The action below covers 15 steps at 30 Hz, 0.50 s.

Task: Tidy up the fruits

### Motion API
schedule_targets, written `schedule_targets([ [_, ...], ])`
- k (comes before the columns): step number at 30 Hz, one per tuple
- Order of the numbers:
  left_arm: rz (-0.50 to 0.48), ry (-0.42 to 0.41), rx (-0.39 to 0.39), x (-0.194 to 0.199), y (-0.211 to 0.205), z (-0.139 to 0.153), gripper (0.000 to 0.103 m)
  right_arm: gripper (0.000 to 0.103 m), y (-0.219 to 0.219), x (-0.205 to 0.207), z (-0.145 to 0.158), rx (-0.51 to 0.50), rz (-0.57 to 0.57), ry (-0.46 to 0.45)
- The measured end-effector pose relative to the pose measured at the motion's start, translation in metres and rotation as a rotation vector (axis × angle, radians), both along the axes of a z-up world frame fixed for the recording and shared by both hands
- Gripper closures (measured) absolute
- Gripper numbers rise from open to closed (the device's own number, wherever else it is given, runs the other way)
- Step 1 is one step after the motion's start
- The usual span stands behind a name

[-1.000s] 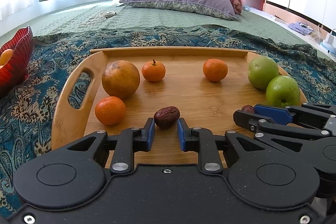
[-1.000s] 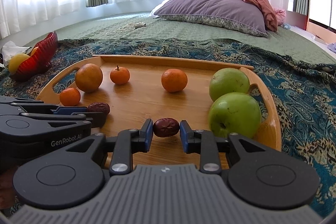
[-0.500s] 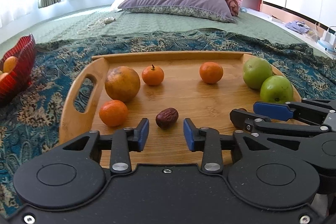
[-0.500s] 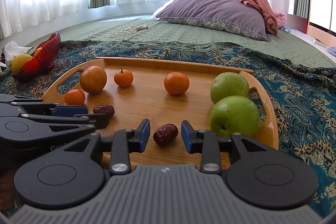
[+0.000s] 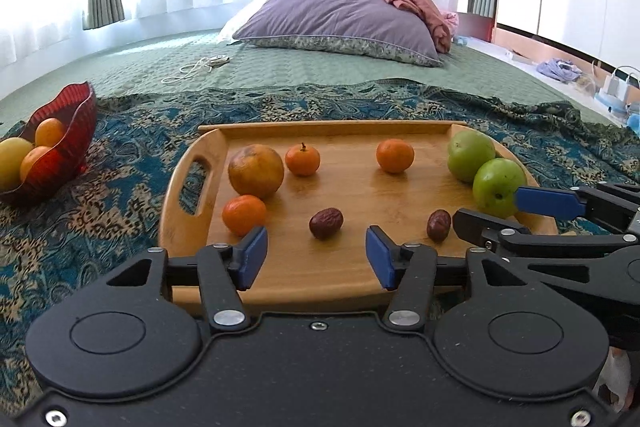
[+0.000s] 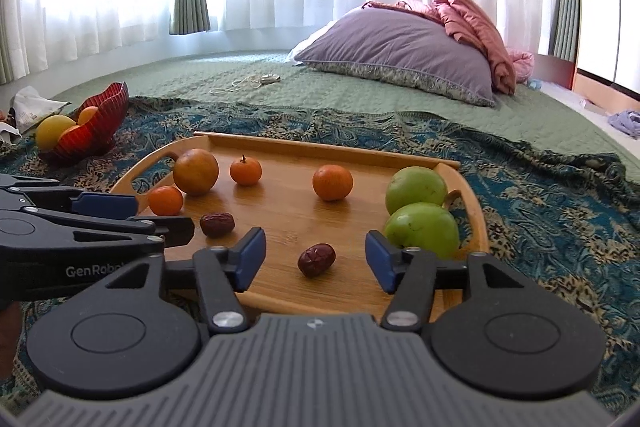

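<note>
A wooden tray (image 5: 352,279) lies on a patterned blue cloth. On it are a large brownish orange (image 5: 256,175), three small mandarins (image 5: 244,214), two green apples (image 5: 498,187) and two dark red dates. My left gripper (image 5: 316,261) is open and empty, just short of the left date (image 5: 326,223). My right gripper (image 6: 314,261) is open and empty, with the right date (image 6: 316,259) lying on the tray between its fingers. The right gripper also shows at the right of the left wrist view (image 5: 520,215).
A red ribbed bowl (image 5: 60,163) with yellow and orange fruit stands on the cloth left of the tray. Behind is a green bedspread with a purple pillow (image 5: 340,23), a pink blanket and a white cable (image 5: 196,67). Curtained windows lie beyond.
Both grippers were closed around the dates a second ago. They have opened wide and drawn back and up, leaving both dates on the tray.
</note>
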<state>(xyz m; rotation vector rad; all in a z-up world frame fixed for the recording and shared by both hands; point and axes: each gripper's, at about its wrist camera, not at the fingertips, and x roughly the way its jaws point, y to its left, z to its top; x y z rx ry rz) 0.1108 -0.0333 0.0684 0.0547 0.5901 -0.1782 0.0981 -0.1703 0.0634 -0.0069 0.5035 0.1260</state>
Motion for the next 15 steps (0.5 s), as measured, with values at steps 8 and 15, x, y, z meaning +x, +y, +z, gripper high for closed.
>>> schedule_targets([
  [8, 0.031, 0.013, 0.016, -0.022, 0.009, -0.012, 0.039, 0.021, 0.003, -0.023, -0.005, 0.0, -0.023, 0.0],
  [15, 0.046, 0.055, 0.035, -0.031, 0.015, -0.03, 0.033, 0.018, 0.006, -0.038, -0.017, -0.013, -0.028, 0.019],
])
